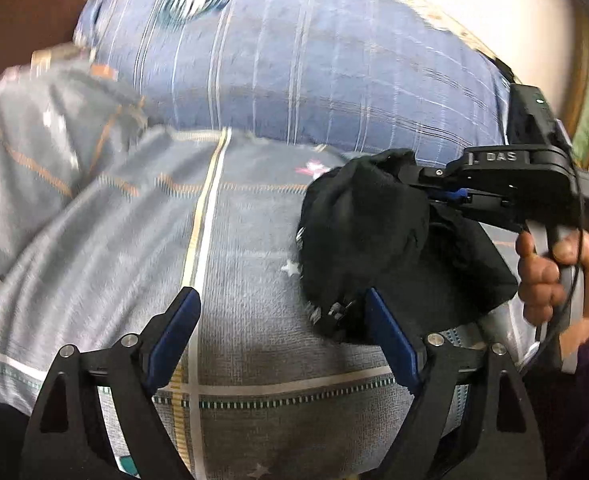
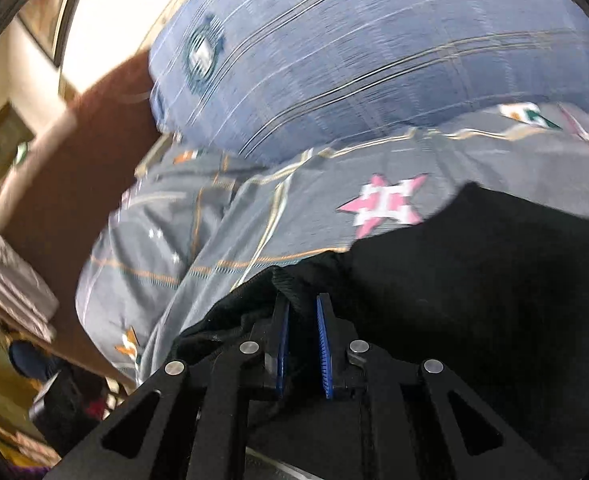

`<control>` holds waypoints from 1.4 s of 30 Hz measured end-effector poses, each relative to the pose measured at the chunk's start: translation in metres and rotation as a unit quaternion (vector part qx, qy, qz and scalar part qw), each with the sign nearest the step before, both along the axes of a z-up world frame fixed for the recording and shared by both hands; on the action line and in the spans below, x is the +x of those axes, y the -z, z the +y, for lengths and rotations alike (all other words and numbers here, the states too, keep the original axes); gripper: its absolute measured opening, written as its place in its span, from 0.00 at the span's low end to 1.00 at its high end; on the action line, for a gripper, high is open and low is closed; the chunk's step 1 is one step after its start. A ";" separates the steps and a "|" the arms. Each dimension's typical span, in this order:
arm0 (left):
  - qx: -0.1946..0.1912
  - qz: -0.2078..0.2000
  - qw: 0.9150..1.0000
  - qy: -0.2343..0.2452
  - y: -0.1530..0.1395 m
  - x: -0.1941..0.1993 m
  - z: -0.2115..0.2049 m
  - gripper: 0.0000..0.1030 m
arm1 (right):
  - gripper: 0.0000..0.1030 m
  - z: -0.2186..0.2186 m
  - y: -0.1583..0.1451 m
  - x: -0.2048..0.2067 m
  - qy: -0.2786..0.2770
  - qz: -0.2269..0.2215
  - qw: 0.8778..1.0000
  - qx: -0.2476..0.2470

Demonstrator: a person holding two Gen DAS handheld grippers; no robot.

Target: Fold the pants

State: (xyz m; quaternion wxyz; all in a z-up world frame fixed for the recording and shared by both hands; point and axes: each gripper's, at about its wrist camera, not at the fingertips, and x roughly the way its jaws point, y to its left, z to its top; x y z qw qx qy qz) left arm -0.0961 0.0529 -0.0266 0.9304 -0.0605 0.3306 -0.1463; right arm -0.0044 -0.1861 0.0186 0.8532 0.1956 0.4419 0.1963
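Grey patterned bedsheet (image 1: 142, 240) lies under my left gripper (image 1: 282, 320), jaws spread wide, holding nothing. Further right, the black pants (image 1: 366, 216) lie bunched on it, their edge pinched in my nearly closed right gripper (image 2: 302, 312).

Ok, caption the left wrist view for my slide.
Right gripper clamps bunched black fabric pants above grey patterned bedsheet.

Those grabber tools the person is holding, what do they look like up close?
Each is black plastic with two jaws lined in ribbed blue pads and silver round pivot pins. The right gripper has a boxy black body lettered "DAS", a small green light, a grey pistol handle and a thin black cable. The left gripper matches.
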 end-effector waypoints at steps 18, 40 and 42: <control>0.128 -0.020 0.978 0.164 -0.007 0.040 -0.145 0.74 | 0.08 -0.152 -0.007 -0.028 0.095 -0.015 0.987 0.125; 0.142 0.012 0.984 0.110 0.035 0.026 -0.121 0.80 | 0.56 -0.045 0.037 -0.006 -0.021 0.093 0.991 0.090; 0.136 0.011 0.984 0.114 0.030 0.028 -0.121 0.63 | 0.23 -0.040 0.035 -0.008 -0.033 0.075 0.994 0.073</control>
